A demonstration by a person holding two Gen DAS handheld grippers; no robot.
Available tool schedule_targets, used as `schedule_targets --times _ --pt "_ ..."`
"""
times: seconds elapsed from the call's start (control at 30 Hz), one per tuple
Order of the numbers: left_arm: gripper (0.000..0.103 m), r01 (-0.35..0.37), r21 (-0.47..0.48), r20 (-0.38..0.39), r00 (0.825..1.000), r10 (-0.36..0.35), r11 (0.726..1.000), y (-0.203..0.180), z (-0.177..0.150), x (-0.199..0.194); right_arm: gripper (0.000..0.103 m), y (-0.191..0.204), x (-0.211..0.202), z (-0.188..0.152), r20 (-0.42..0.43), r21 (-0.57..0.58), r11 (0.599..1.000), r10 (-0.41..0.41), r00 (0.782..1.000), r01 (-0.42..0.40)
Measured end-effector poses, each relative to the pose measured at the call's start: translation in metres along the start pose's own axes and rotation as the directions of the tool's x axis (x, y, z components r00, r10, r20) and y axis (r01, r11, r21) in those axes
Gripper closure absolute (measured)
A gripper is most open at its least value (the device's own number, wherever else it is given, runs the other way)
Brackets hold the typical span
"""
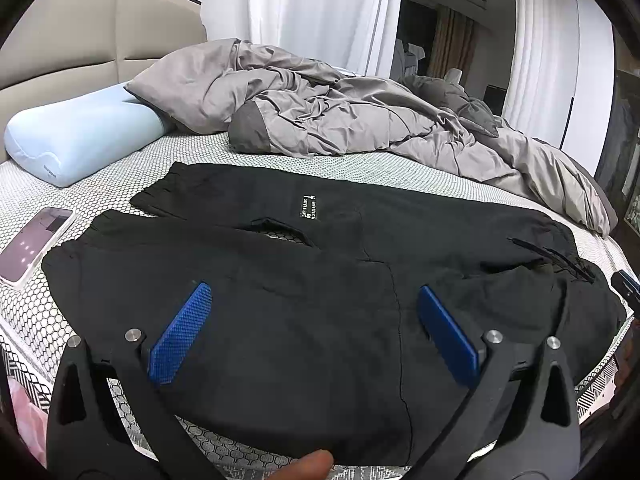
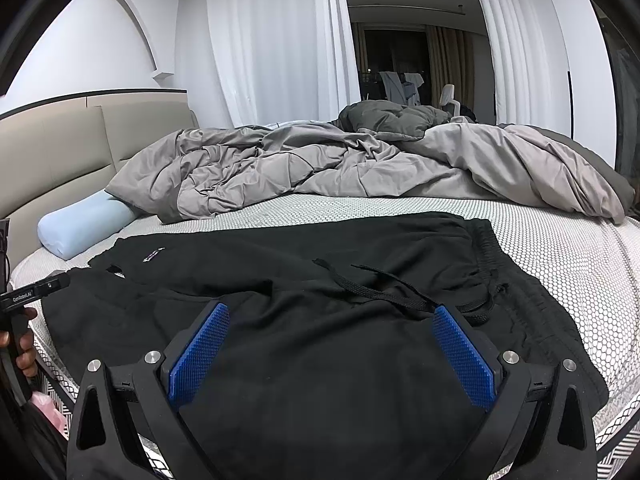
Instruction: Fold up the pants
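Black pants lie spread flat on the bed, near its front edge, legs running toward the headboard side, waistband at the other end. Drawstring loose across the top of the pants. Small white label on the far leg.

Left gripper hangs over the near leg, jaws spread wide, nothing between them. Right gripper hangs over the waist area, also spread wide and empty (blue pads clear of the cloth as far as I can tell).

Around the pants: crumpled grey duvet heaped just behind them, light blue pillow beyond the leg cuffs by the headboard, phone face up on the mattress just beside the near cuff. White curtains behind the bed. Nothing lies on the pants.
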State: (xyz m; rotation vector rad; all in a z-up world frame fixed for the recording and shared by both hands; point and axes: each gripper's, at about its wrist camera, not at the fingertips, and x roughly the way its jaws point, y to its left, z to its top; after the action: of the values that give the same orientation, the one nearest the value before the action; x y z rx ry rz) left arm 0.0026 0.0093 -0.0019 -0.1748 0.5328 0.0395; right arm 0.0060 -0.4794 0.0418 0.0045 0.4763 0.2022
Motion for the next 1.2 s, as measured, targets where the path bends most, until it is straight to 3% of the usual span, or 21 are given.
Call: schedule_targets --times 1.2 --pt "0.001 0.002 -0.002 -0.001 1.000 -0.002 1.000 0.0018 -0.0003 0.0008 0.000 -0.0023 -0.0015 -0.0004 0.006 0.006 1.000 -0.002 1.000 0.002"
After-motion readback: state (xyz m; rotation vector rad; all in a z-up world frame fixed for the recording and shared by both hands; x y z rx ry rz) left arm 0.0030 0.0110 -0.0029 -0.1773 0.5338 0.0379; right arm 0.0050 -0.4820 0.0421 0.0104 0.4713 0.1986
